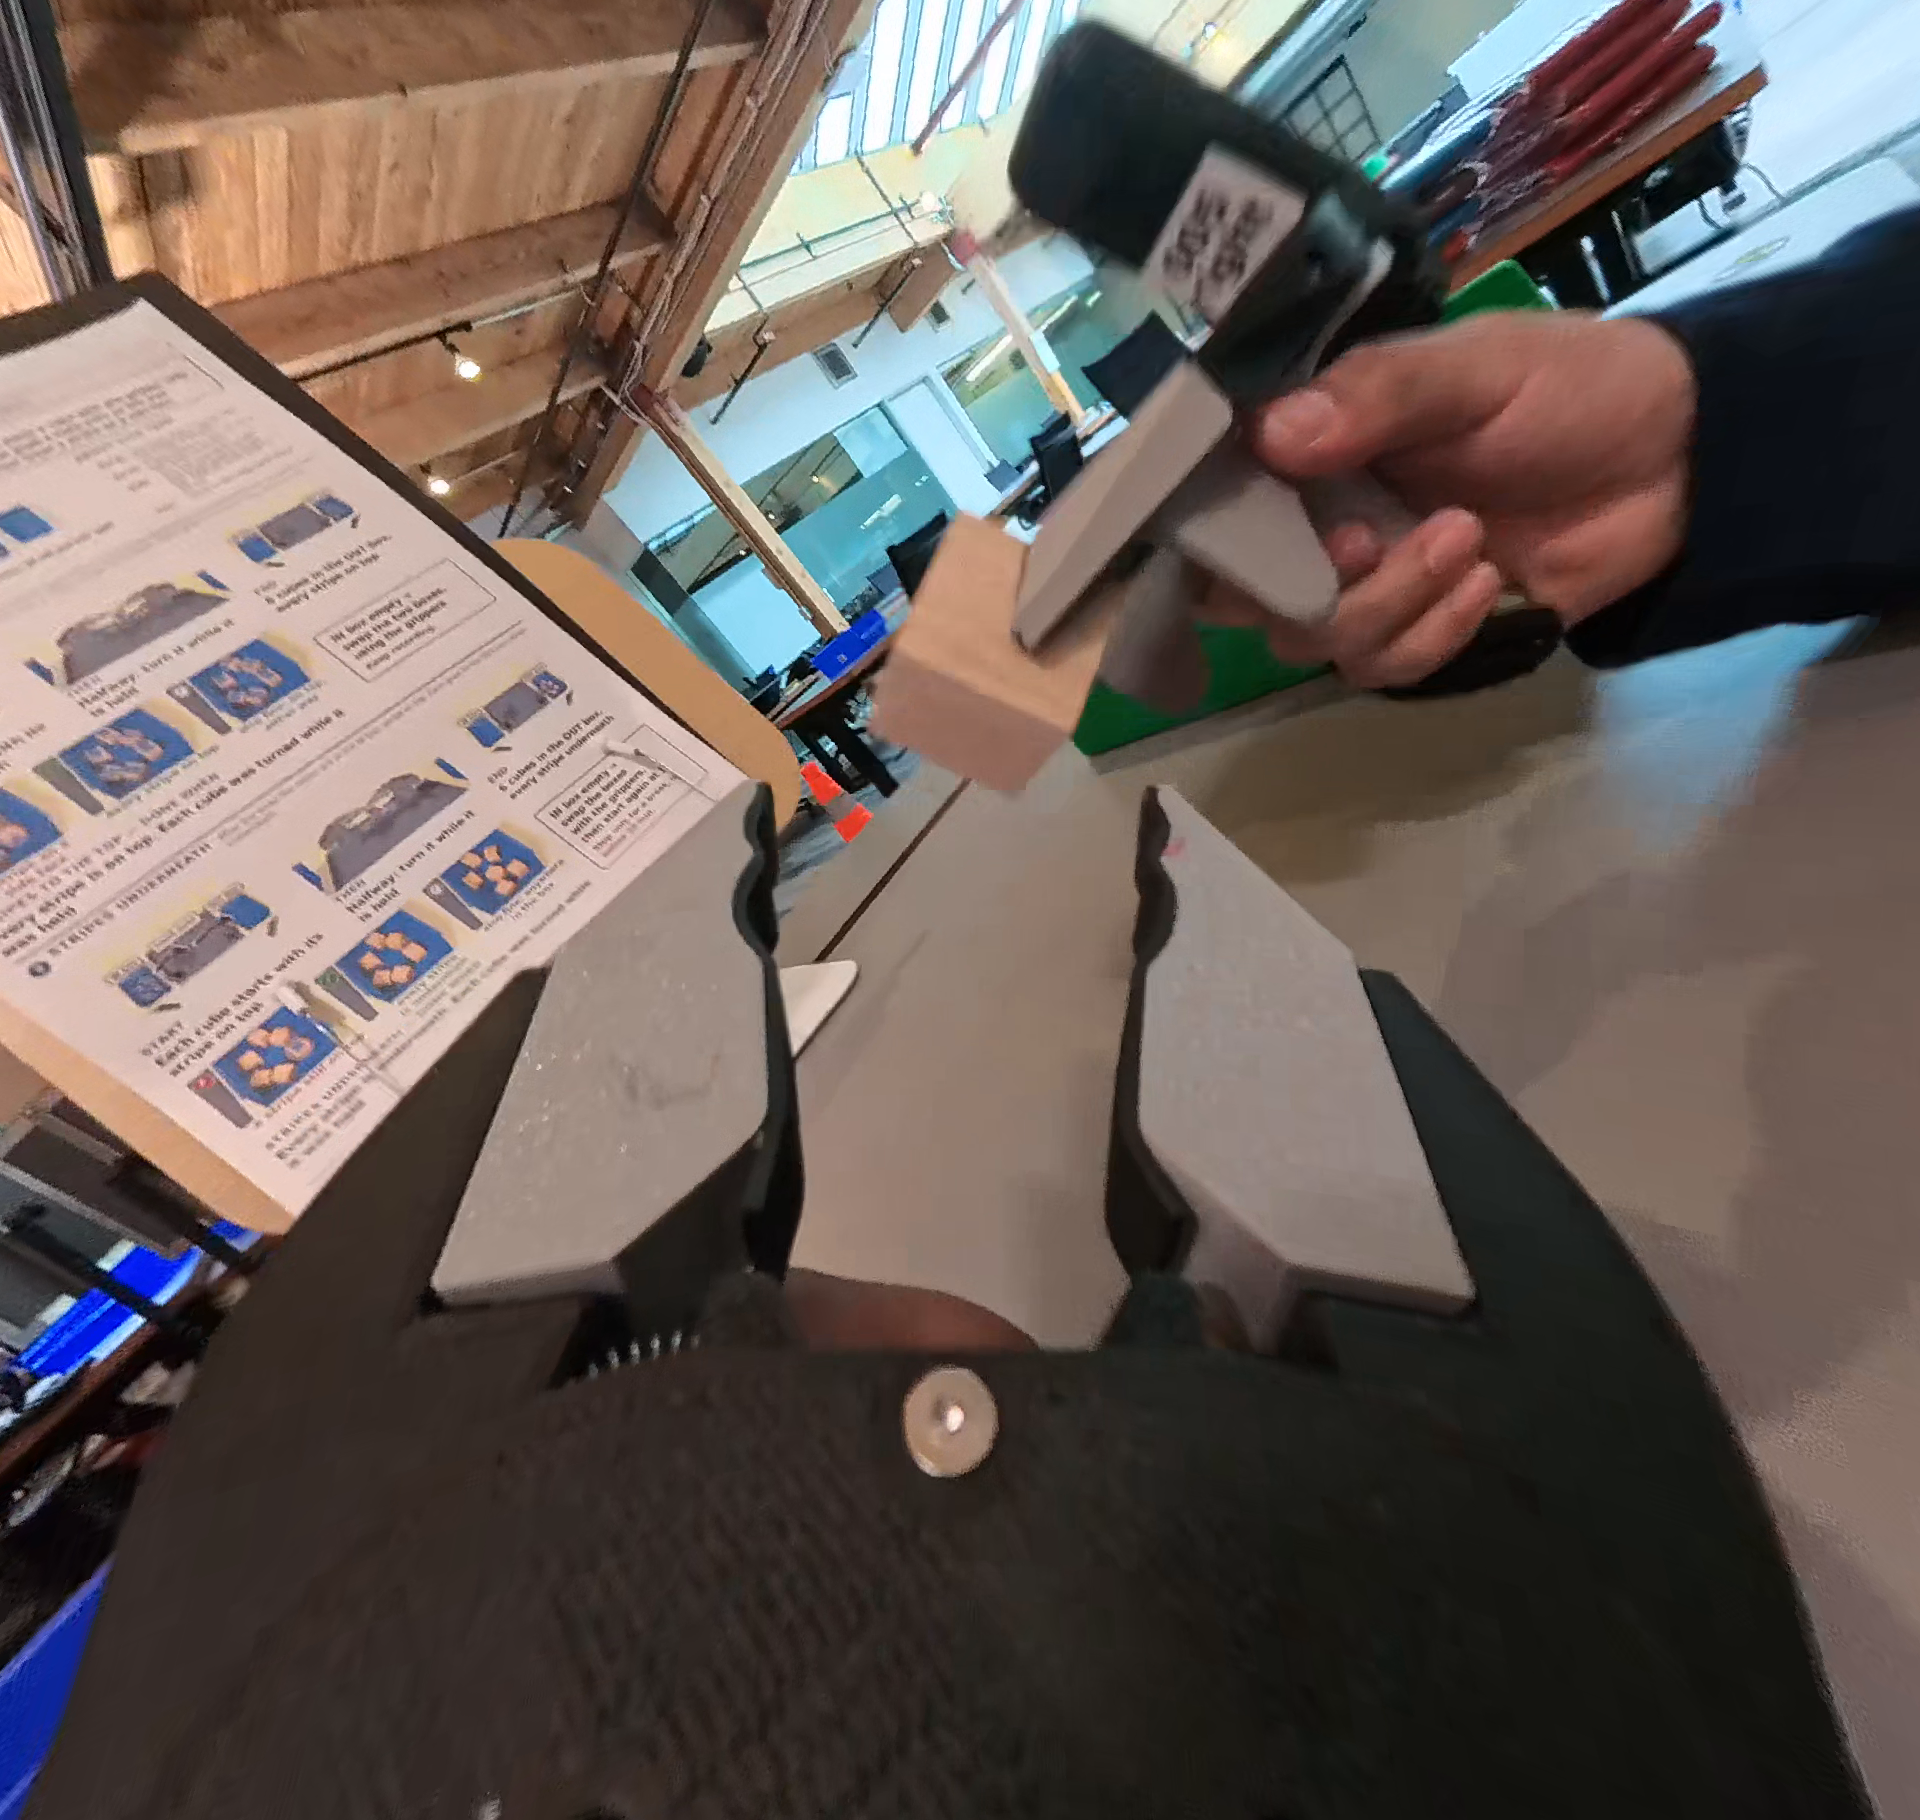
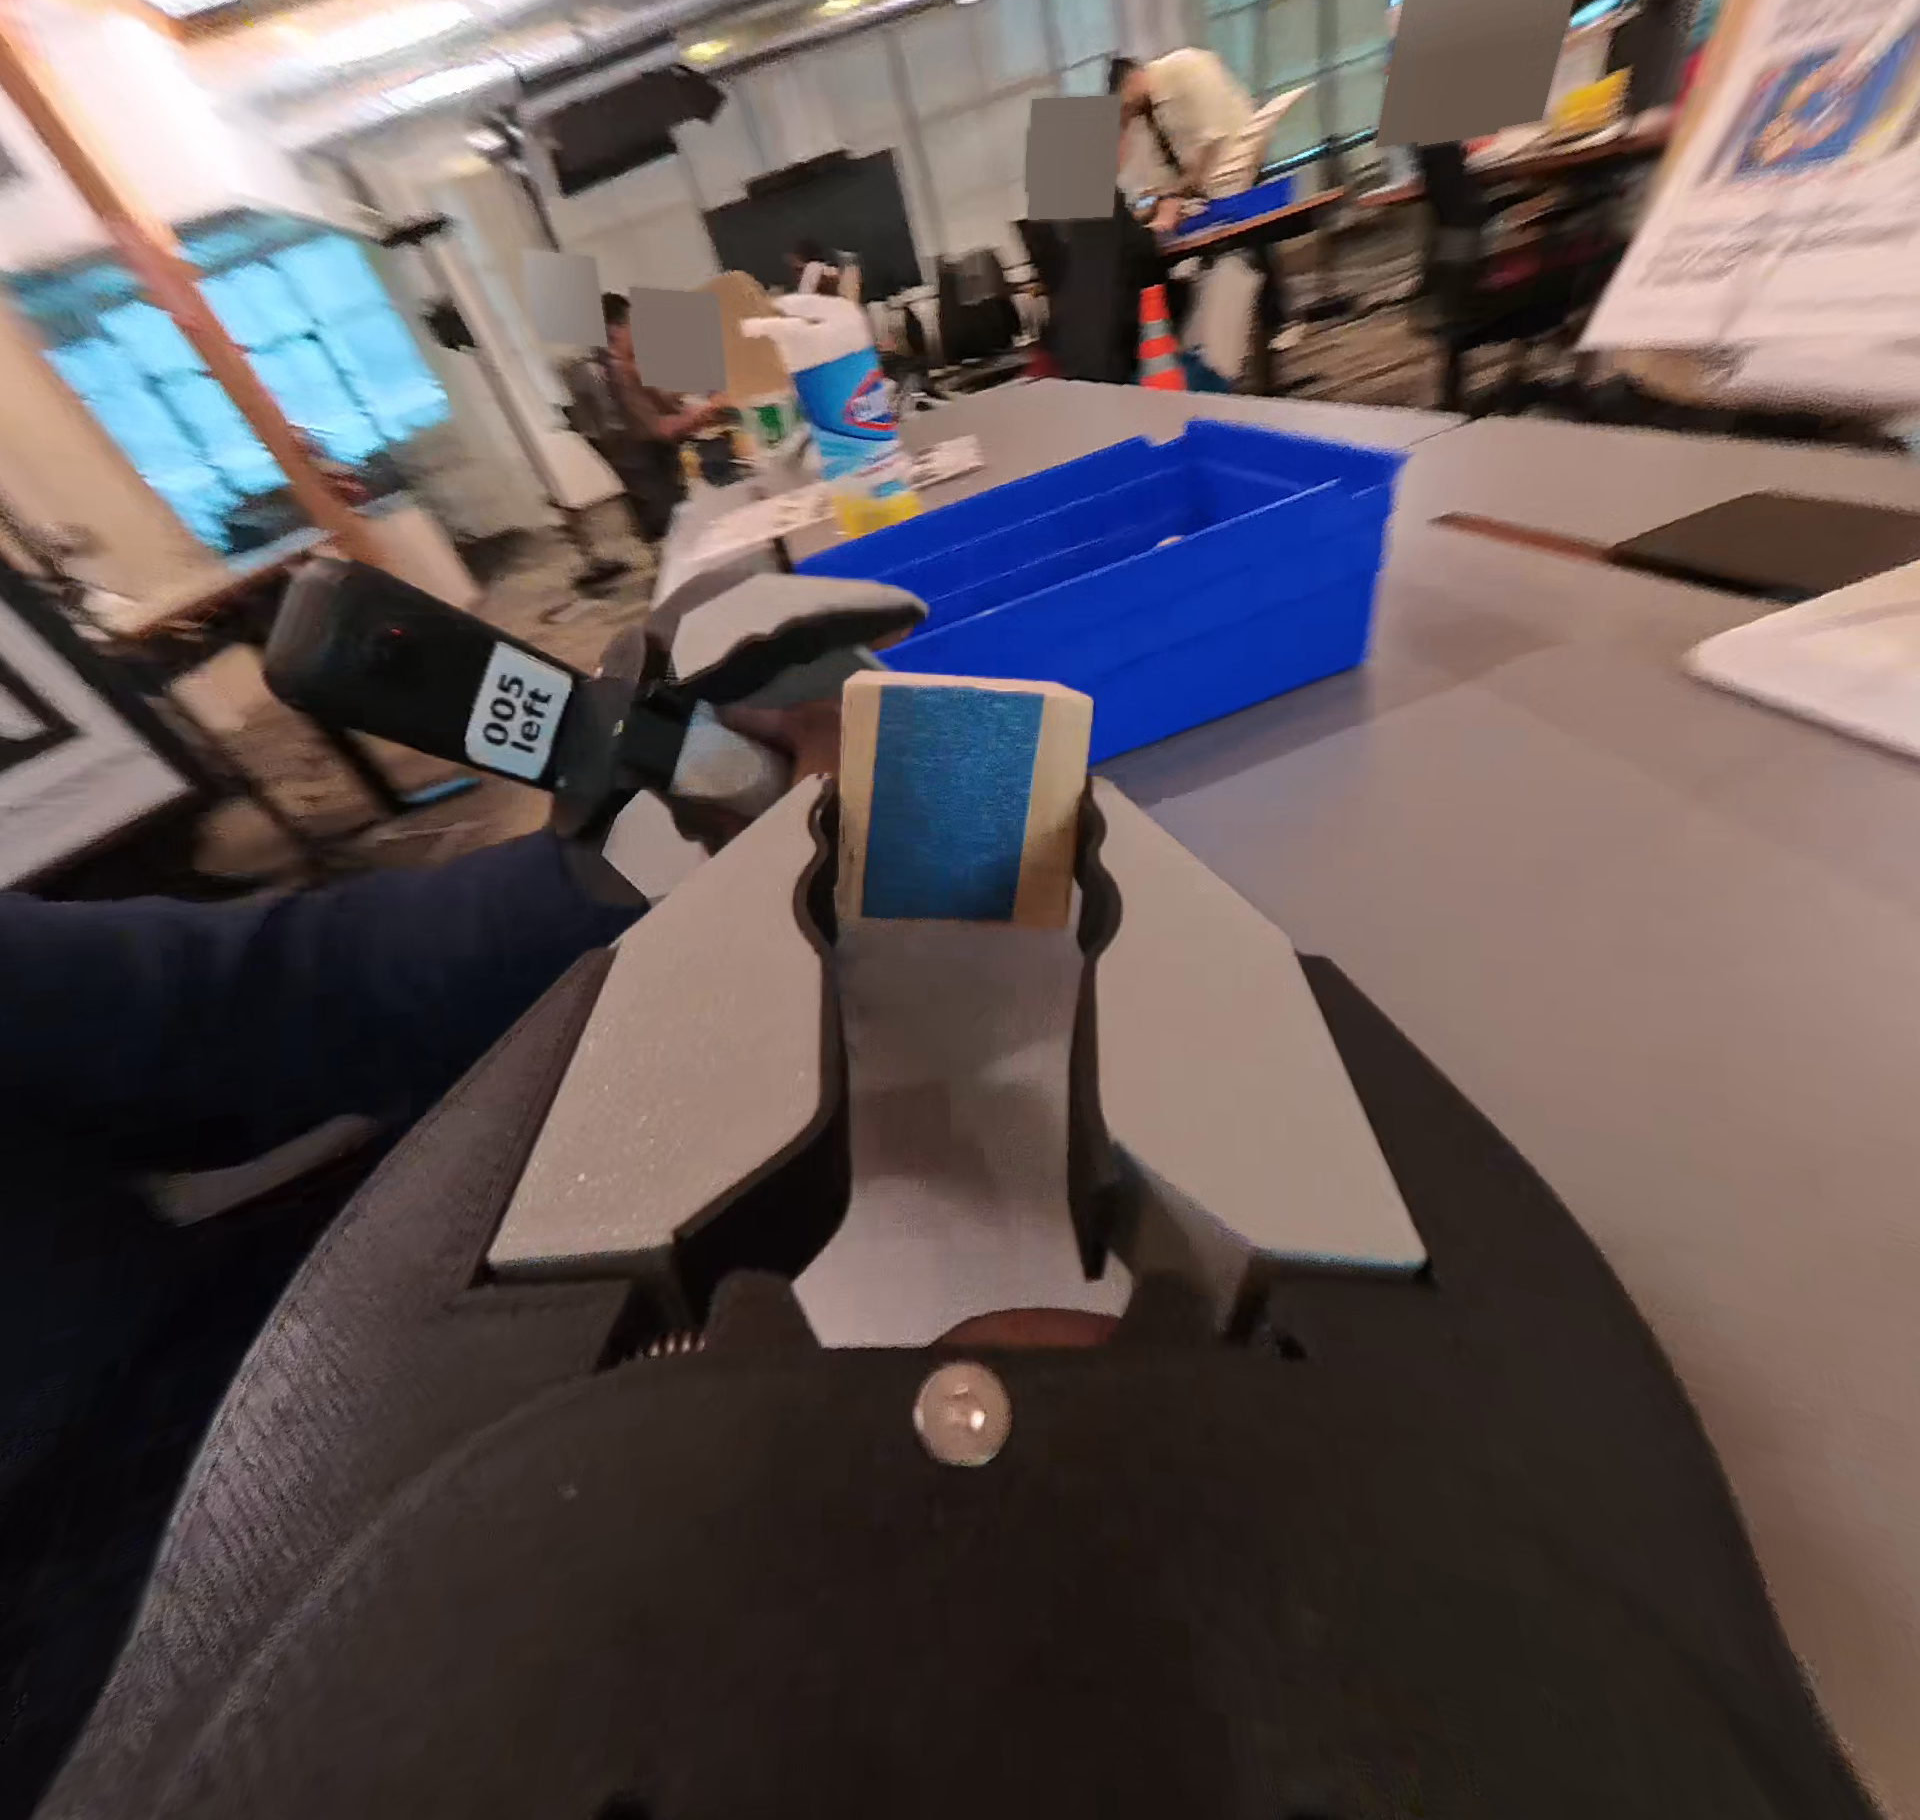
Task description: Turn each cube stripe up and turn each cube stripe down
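Right tongs [image 2: 961,825] pinching a wooden cube [image 2: 964,799] at frame centre, blue stripe [image 2: 951,802] facing the camera, held above the grey bench [image 2: 1558,939]. Left tongs [image 1: 956,871] spread, holding nothing, below the cube. Blue bin [image 2: 1143,607] behind on the bench, upper centre. Instruction sheet [image 1: 291,710] propped at left.

Timber ceiling [image 1: 395,108] (lit), grey tables [image 2: 1558,887], windows [image 2: 239,368]

One wooden cube [image 2: 961,802], one blue bin [image 2: 1132,565], two tongs [image 2: 956,835].

Grey table [image 2: 1558,939], blue bin [image 2: 1195,607]
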